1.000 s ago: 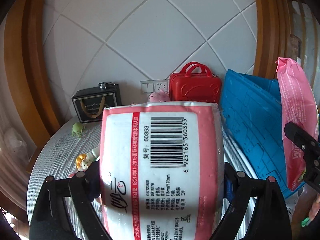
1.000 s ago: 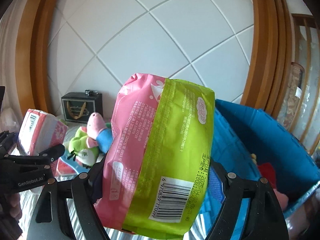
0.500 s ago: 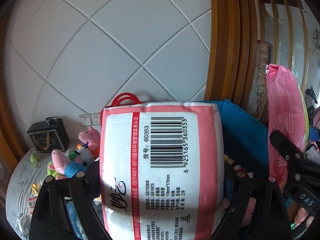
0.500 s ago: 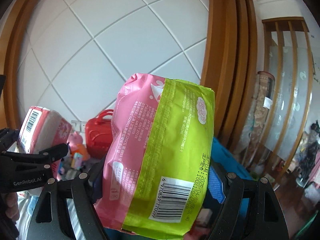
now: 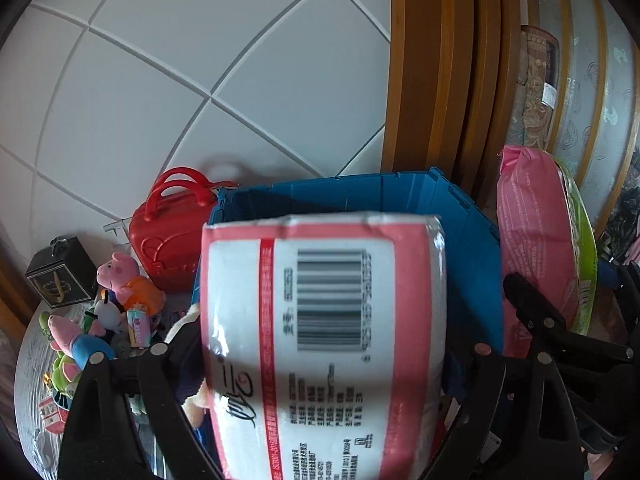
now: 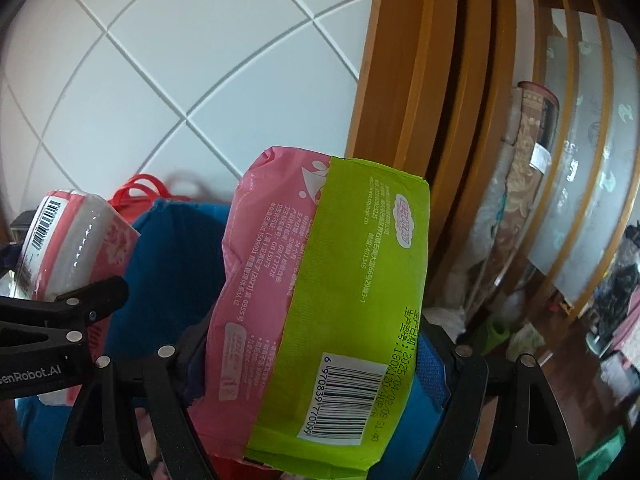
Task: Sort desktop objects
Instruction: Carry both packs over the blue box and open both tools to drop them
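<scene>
Left gripper [image 5: 320, 364] is clamped wide on a pink-and-white tissue pack [image 5: 324, 340], barcode side facing the lens, filling lower centre of the left wrist view. Right gripper [image 6: 316, 360] is likewise closed on a pink-and-green wipes pack [image 6: 324, 300], centre frame in the right wrist view; neither pack hangs loose. Each pack also shows in the other camera: wipes at right edge of the left view, tissues at left edge of the right view.

Blue plastic crate [image 5: 400, 192] sits directly behind and below both packs, its rim at mid frame. Left of the crate: red toy suitcase [image 5: 172, 228], pig plush toys [image 5: 120, 272] in a pile, small black gift bag [image 5: 60, 272] at far left, all on the grey table [image 5: 28, 364]. Crate contents mostly hidden.

Step looks like carry-to-bin, both packs nearly over the crate. Next move probably needs lowering past the rim, then opening the jaws; the packs are bulky, so drop them apart, not stacked on the edge.
</scene>
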Tool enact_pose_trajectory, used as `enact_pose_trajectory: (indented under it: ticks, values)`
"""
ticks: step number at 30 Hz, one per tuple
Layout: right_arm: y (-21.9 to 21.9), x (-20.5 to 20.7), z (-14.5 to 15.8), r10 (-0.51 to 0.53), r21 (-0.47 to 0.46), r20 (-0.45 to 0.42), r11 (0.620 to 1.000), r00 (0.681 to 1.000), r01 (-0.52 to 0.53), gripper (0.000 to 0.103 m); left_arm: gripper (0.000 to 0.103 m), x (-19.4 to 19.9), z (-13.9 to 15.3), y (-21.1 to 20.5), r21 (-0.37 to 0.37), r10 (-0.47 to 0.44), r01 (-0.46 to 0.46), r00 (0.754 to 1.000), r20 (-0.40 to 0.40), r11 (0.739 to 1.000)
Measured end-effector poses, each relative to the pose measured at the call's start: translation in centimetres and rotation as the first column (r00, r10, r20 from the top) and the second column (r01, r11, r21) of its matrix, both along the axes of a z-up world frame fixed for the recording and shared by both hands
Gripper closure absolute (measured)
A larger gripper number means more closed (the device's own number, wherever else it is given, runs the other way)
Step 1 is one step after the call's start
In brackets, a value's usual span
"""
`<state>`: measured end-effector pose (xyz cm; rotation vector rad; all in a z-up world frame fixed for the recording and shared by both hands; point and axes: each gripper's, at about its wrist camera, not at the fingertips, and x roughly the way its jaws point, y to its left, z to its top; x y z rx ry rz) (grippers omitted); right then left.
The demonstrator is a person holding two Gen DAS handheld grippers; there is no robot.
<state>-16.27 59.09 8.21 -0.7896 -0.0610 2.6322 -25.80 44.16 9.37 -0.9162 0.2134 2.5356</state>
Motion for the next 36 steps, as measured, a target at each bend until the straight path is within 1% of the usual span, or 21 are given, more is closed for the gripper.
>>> enact_pose_trajectory:
  ticks: [3, 5, 8, 10, 12, 14, 20, 24, 29, 33, 36]
  values:
    - [0.6, -1.6, -0.7, 0.008, -0.004, 0.015, 1.0, 1.0, -0.008, 0.021, 0.011, -1.5, -0.9, 0.9, -0.011, 0.012, -0.012, 1.0, 0.015, 1.0]
    - [1.1, -2.6, -1.1, 0.014, -0.002, 0.013, 1.0, 1.0, -0.014, 0.021, 0.011, -2.3, -1.4, 1.0, -0.004, 0.025, -0.025, 0.999, 0.032, 1.0]
    - [1.9, -4.0, -1.2, 0.028, 0.006, 0.008, 1.0, 1.0, -0.028, 0.02, 0.011, -2.8, -1.3, 1.0, -0.003, 0.047, -0.047, 0.999, 0.005, 0.999]
    - [2.1, -4.6, -1.2, 0.03, 0.004, 0.002, 1.0, 1.0, -0.03, 0.019, 0.01, -2.9, -1.1, 1.2, -0.005, 0.044, -0.044, 0.999, -0.007, 0.999]
    - [2.3, -5.0, -1.1, 0.039, -0.008, 0.0, 0.999, 0.999, -0.039, 0.016, 0.01, -3.0, -0.9, 1.1, -0.003, 0.049, -0.049, 0.999, -0.013, 0.999]
    - [1.9, -5.0, -0.8, 0.04, 0.005, -0.015, 0.999, 0.999, -0.039, 0.011, 0.01, -3.1, -0.8, 0.9, 0.003, 0.05, -0.049, 0.999, -0.007, 0.999]
    - [1.4, -4.5, 0.3, 0.034, 0.02, -0.038, 0.999, 0.999, -0.033, 0.002, 0.01, -3.0, -0.7, 0.1, 0.019, 0.054, -0.054, 0.999, 0.003, 0.998]
    - [1.1, -3.5, 1.1, 0.025, 0.043, -0.041, 0.999, 0.999, -0.023, 0.001, 0.01, -2.4, -0.3, -0.5, 0.027, 0.045, -0.045, 0.999, 0.0, 0.999]
    - [0.8, -1.9, 2.2, 0.007, 0.045, -0.026, 0.999, 1.0, -0.005, 0.0, 0.01, -0.8, 0.5, -1.7, 0.032, 0.025, -0.025, 1.0, -0.016, 0.999]
    - [-0.4, -0.3, 2.9, 0.021, 0.051, 0.002, 0.998, 1.0, -0.021, 0.0, 0.01, 0.9, 1.6, -3.4, 0.055, 0.009, -0.006, 0.999, -0.043, 0.998]
    - [-1.9, 1.2, 3.3, 0.046, 0.054, -0.004, 0.998, 0.999, -0.045, 0.0, 0.01, 2.3, 2.3, -5.1, 0.076, -0.002, 0.006, 0.999, -0.053, 0.997]
